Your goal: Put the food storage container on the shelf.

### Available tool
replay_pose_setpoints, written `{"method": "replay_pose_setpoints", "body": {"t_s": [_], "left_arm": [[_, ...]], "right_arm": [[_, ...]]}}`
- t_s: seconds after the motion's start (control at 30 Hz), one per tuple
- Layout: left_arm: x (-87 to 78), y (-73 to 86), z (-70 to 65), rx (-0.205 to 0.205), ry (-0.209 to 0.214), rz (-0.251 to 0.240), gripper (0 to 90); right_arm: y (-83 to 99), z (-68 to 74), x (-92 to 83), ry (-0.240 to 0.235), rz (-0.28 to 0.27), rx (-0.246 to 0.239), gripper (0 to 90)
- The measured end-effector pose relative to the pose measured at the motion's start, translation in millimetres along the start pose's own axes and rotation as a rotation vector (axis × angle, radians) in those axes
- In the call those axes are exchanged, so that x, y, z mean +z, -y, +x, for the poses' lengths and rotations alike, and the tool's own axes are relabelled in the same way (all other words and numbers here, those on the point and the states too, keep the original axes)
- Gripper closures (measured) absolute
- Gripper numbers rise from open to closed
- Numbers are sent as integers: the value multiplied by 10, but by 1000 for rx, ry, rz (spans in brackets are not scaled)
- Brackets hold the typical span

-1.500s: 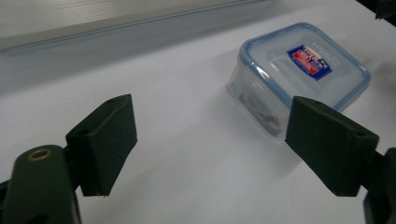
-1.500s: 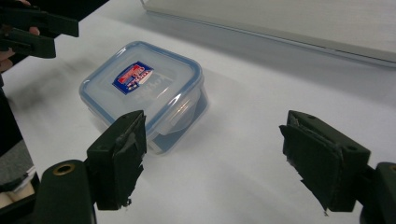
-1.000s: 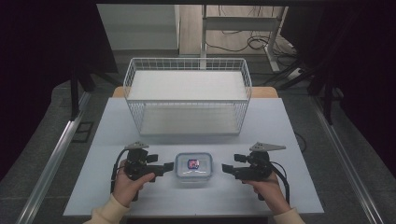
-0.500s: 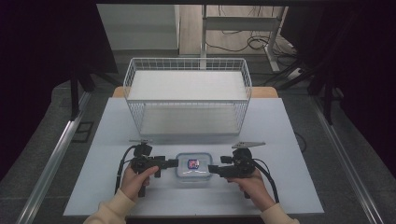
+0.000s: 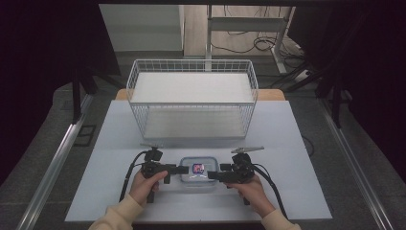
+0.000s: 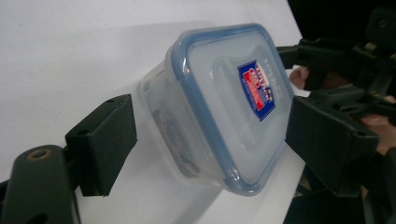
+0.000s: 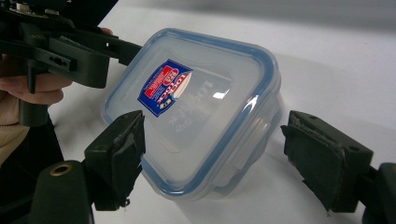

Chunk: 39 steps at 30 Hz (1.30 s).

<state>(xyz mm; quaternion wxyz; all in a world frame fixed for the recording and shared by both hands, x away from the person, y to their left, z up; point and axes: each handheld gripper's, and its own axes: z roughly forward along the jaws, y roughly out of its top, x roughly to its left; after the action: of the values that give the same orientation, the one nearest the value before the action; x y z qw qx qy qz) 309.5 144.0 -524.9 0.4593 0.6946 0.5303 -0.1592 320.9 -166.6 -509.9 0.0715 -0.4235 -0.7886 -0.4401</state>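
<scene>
A clear plastic container (image 5: 197, 173) with a blue-rimmed lid and a red and blue label sits on the white table near its front edge. My left gripper (image 5: 181, 169) reaches in from the container's left and my right gripper (image 5: 213, 176) from its right. In the left gripper view, the container (image 6: 224, 107) lies between the open jaws of my left gripper (image 6: 215, 140), with a gap at the left pad (image 6: 100, 144). Across it in the right gripper view, the container (image 7: 201, 107) sits inside the spread jaws of my right gripper (image 7: 222, 156). The right pad (image 7: 327, 158) stands apart from the container.
A white wire basket (image 5: 191, 72) with a pale floor stands at the back middle of the table (image 5: 287, 143). Bare table surface lies between the basket and the container and on both sides. A metal rail (image 5: 52, 163) runs along the floor at the left.
Both grippers have moved inward toward the container from either side. Their open jaws now straddle its two ends. The container has stayed in place.
</scene>
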Motion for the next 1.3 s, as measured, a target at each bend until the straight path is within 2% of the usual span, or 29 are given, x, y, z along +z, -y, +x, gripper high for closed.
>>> {"method": "replay_pose_setpoints", "body": {"t_s": [0.13,0.17,0.23,0.37,0.4,0.43,0.47,0.5,0.57,0.67,0.77,0.8,0.83,0.87,0.97,1.0,1.2,1.3], "left_arm": [[2,0,12,-18,11,0,171],[27,7,8,-24,31,12,171],[53,14,-1,-10,20,18,179],[88,26,13,-11,22,36,198],[95,33,16,-26,27,39,204],[112,59,54,-63,75,43,223],[124,70,70,-73,82,51,224],[124,70,70,-73,82,51,228],[126,77,71,-61,45,55,239],[113,70,79,-73,72,50,288],[118,75,76,-70,71,52,313],[115,76,75,-75,63,46,331],[115,76,75,-75,63,46,339],[101,75,77,-81,62,40,352],[86,76,71,-80,57,31,391],[77,77,67,-81,54,26,391],[53,93,34,-87,43,9,440],[37,114,29,-96,46,-8,453]], "right_arm": [[-9,-15,12,-6,-6,21,209],[-10,-22,16,-8,-7,26,209],[-12,-27,27,-13,-6,38,208],[-11,-32,46,-24,-4,53,208],[-10,-31,51,-27,-3,57,208],[-6,-31,62,-27,1,58,208],[-4,-32,67,-31,5,64,209],[-4,-32,67,-31,5,64,209],[-1,-38,80,-38,12,73,213],[13,-36,122,-49,28,88,221],[17,-39,131,-42,29,92,231],[16,-50,131,-39,31,111,264],[16,-50,131,-39,31,111,264],[18,-61,126,-43,38,133,274],[17,-67,116,-47,39,149,297],[18,-76,104,-46,31,167,335],[21,-158,50,-91,17,254,434],[31,-160,30,-101,15,254,451]]}}
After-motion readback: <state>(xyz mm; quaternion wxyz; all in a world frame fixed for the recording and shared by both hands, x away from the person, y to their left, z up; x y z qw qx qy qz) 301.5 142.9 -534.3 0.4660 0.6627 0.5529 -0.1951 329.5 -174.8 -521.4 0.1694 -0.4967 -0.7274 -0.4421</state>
